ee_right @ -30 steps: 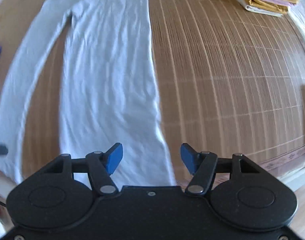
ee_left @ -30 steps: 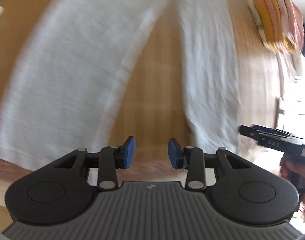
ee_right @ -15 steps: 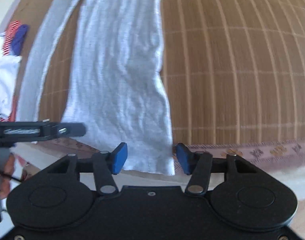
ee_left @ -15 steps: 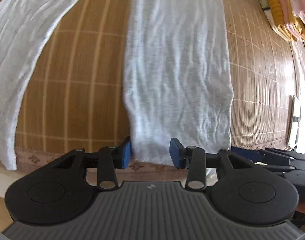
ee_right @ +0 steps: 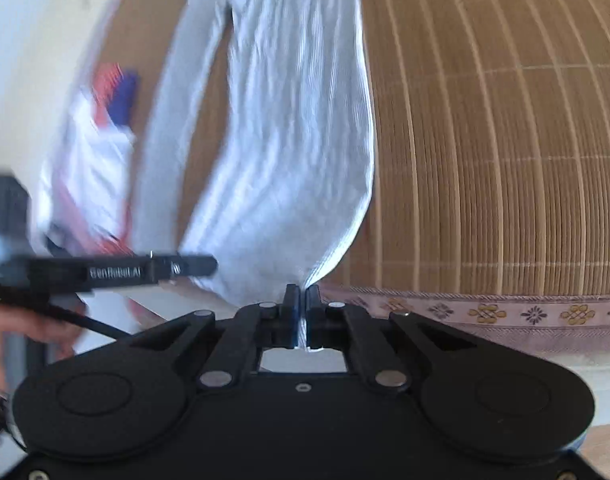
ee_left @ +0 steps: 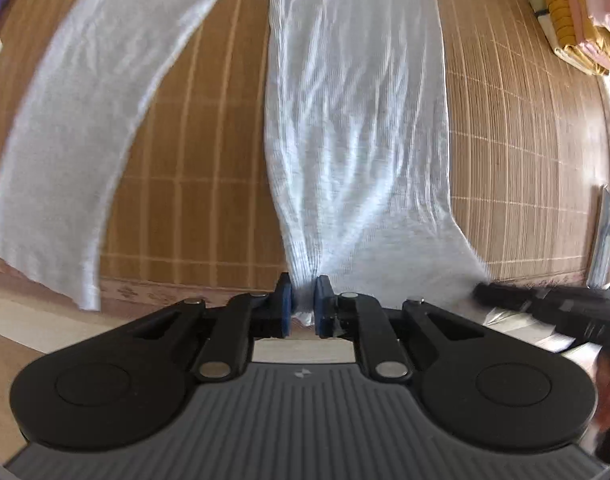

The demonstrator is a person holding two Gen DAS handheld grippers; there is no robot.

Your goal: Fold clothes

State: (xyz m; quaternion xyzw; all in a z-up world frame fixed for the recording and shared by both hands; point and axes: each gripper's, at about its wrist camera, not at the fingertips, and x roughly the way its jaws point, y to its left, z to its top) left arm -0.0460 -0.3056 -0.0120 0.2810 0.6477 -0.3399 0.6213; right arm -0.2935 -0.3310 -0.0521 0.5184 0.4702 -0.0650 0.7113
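A long light-grey ribbed garment (ee_left: 357,120) lies stretched over a bamboo mat (ee_left: 525,140), and a second strip of it (ee_left: 85,128) curves away on the left. My left gripper (ee_left: 303,308) is closing, its blue pads pinching the near hem's left corner. In the right wrist view the same garment (ee_right: 297,140) runs away from my right gripper (ee_right: 303,312), which is shut on the hem's right corner. The cloth rises in pulled folds toward both grips. Each gripper shows side-on in the other's view, at the picture's edge.
A stack of folded yellow and pink clothes (ee_left: 565,20) sits at the mat's far right. Red, white and blue clothes (ee_right: 101,140) lie left of the garment. The mat's patterned border (ee_right: 505,316) marks its near edge. A hand (ee_right: 25,328) holds the left tool.
Both grippers came down to the garment's near hem and shut on its corners. The hem, flat before, now lifts in gathered folds.
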